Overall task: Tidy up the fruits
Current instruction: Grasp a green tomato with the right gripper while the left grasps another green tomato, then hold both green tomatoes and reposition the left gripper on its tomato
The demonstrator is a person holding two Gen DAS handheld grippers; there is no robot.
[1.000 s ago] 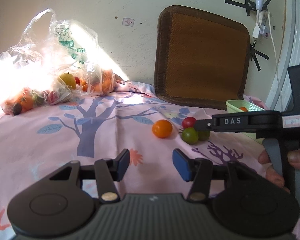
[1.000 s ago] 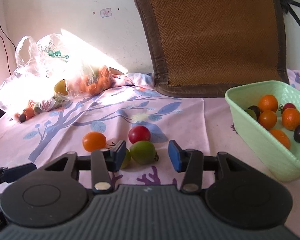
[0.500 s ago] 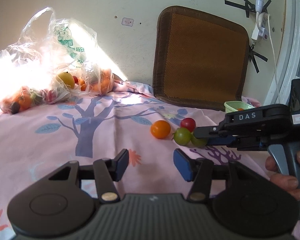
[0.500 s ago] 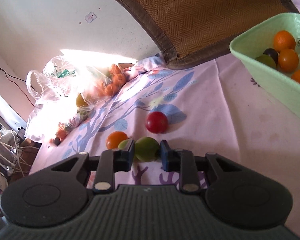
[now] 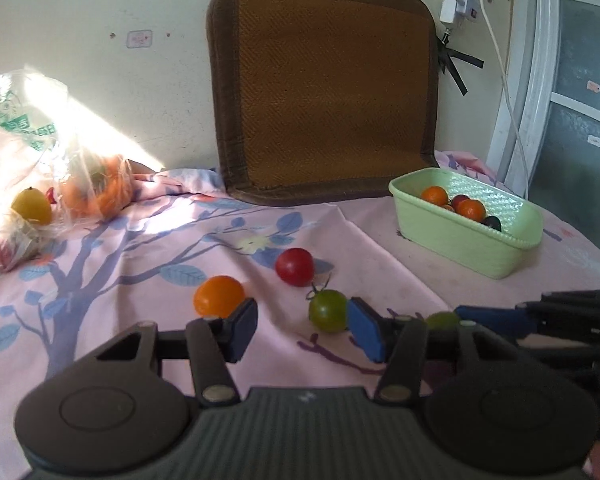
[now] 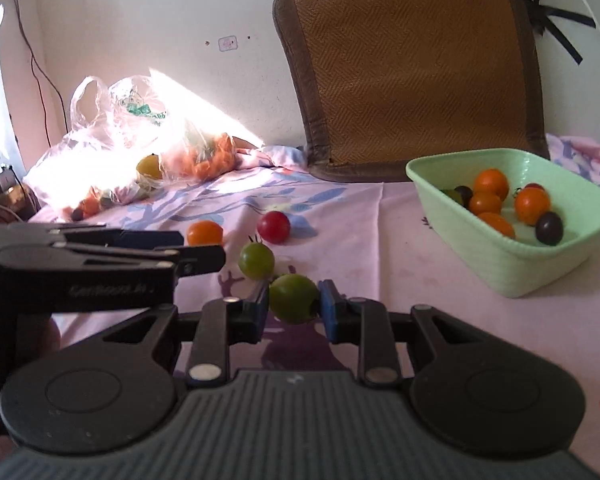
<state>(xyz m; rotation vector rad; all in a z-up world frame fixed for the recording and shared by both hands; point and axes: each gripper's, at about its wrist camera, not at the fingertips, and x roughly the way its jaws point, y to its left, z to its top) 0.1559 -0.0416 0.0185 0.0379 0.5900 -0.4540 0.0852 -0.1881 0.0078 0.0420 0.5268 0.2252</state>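
My right tongs are closed on a green tomato. The two blue pads squeeze it from both sides. A second ago this tomato sat on the cloth next to its green twin, and my right tongs were wide open around it. Half a second ago the pads were pinching it right down by the cloth. Now it looks lifted a little, with its shadow on the pink tablecloth below, though I can't be sure it is fully off. So this one is picked up and ready to go.

My left tongs are open wide and hold nothing. They have moved in closer to the fruit. The other green tomato sits just beside the right pad. The orange tomato peeks over the left pad. The red tomato lies a bit further back.

The green basket waits to my right, well apart from my tomato. It has orange and dark tomatoes in it. I think my tomato goes there next. Three more stay on the cloth, plus the ones in the plastic bag.
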